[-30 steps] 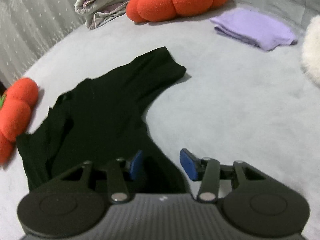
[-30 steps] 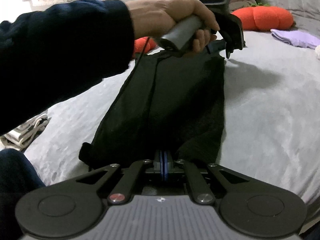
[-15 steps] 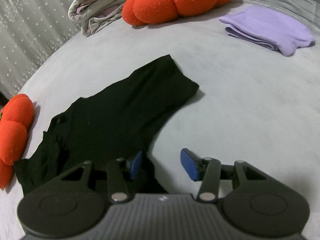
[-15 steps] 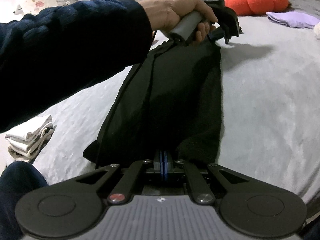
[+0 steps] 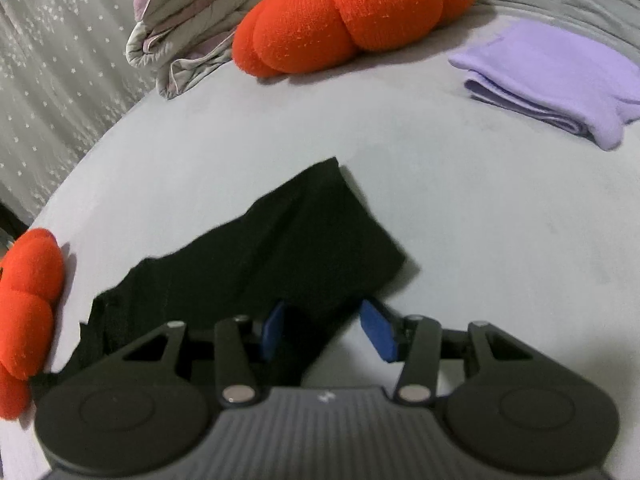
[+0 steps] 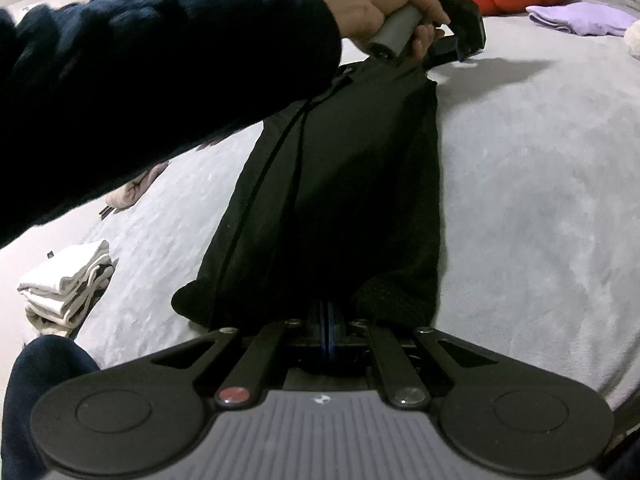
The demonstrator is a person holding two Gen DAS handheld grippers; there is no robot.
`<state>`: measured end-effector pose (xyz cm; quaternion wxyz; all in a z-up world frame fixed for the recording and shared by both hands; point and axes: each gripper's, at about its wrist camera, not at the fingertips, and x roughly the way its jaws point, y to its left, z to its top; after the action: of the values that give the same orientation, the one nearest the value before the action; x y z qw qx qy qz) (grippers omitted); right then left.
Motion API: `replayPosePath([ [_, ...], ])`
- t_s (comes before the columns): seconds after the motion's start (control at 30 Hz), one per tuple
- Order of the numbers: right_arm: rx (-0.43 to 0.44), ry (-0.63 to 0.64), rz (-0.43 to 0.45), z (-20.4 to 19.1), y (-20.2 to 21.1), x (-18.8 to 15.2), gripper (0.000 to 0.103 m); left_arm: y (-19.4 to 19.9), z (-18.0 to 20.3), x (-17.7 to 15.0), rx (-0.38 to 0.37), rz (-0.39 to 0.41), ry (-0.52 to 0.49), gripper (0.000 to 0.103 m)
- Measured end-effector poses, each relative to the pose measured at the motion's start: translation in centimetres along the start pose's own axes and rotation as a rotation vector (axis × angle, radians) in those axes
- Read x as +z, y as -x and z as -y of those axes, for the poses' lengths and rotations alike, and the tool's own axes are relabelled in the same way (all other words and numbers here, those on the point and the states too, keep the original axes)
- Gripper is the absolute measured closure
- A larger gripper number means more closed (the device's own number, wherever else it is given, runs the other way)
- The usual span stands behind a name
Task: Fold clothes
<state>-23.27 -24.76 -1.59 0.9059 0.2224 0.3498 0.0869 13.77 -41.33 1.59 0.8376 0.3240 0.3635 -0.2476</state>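
**Black garment stretched across the bed**

The right gripper (image 6: 326,316), fingers pressed together, pinches the near edge of a long black knit garment (image 6: 340,200) on the grey bedspread (image 6: 520,200), seemingly to keep it taut. The left gripper (image 5: 326,330) hangs spread over the far end. The cloth lies narrow, a sleeve (image 5: 332,216) jutting sideways.

The garment (image 5: 288,248) is plain black, the bed (image 5: 480,220) pale grey. Two cushions (image 5: 344,12) are bright orange, the folded cloth (image 5: 552,76) lilac, the curtain (image 5: 52,80) grey with white stars.
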Motion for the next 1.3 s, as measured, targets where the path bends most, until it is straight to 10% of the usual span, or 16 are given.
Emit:
replayPosePath([
  [0.73,0.038,-0.058,-0.018,0.9,-0.1,0.2,0.099,-4.2,-0.7,6.1,-0.015,-0.021,0.19,0.06],
  [0.9,0.044,-0.067,-0.021,1.1,-0.1,0.3,0.099,-4.0,-0.3,6.4,-0.015,-0.016,0.192,0.094],
  [1.3,0.038,-0.062,-0.017,1.1,-0.1,0.3,0.099,-0.8,-6.3,6.5,-0.014,0.052,0.377,0.097],
])
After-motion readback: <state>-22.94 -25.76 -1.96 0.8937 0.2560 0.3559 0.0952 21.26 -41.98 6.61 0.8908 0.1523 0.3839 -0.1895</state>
